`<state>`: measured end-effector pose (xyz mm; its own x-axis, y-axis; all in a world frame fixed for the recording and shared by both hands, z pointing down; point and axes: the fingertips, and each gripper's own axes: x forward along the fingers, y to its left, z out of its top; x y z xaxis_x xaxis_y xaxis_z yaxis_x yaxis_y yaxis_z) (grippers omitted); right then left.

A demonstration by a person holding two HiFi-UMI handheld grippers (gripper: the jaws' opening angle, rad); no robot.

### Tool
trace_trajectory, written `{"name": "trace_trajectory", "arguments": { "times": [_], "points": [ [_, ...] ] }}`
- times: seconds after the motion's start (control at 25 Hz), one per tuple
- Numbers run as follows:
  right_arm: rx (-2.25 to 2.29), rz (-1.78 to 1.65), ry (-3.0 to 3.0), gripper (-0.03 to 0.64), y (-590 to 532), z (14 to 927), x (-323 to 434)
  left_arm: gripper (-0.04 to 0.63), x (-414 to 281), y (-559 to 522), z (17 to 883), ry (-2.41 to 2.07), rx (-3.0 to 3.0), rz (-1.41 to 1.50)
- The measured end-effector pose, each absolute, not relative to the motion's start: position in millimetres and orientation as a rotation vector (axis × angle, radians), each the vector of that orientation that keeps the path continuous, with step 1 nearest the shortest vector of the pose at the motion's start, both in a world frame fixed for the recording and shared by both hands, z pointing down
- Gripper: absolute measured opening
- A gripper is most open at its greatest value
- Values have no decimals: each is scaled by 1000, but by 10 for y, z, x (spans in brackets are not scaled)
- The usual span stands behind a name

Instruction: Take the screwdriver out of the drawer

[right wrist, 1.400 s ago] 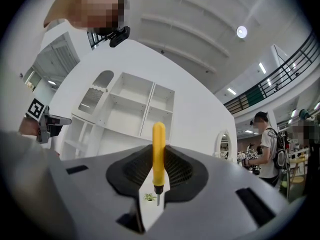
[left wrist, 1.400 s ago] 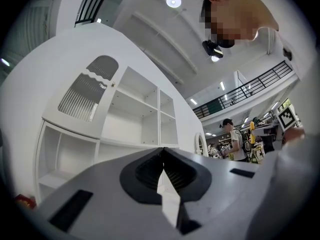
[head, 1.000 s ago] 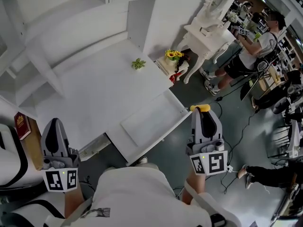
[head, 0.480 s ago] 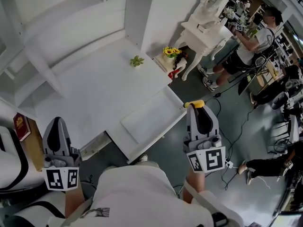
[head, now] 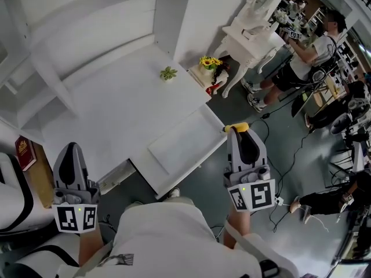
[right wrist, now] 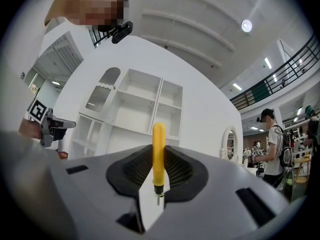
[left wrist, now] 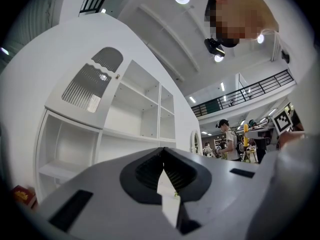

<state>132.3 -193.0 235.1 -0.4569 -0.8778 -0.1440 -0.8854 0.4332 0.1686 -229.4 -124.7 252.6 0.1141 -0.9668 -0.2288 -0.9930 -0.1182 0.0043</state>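
The left gripper [head: 69, 153] is held over the near edge of the white desk [head: 127, 103], its jaws closed together on nothing. One drawer [head: 181, 146] is seen pulled open. Just right of it, outside the drawer, one yellow screwdriver [right wrist: 158, 151] is clamped in the right gripper [head: 242, 135]. Its long axis is set across the jaws, handle up and shank apparently down in the right gripper view. A grey floor [head: 278, 155] and a large hall are seen beyond.

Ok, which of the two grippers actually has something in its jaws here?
The right gripper: its jaws are clamped on the yellow screwdriver, whose handle pokes out beyond them. The left gripper is shut with nothing between its jaws.
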Motion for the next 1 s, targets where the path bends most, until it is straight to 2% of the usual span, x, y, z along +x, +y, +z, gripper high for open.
{"name": "trace_trajectory", "arguments": {
  "times": [1.0],
  "points": [
    [-1605, 345, 2664, 80, -1947, 2426, 1133, 15, -2371, -1266, 2594, 1985, -2248, 270]
  ]
}}
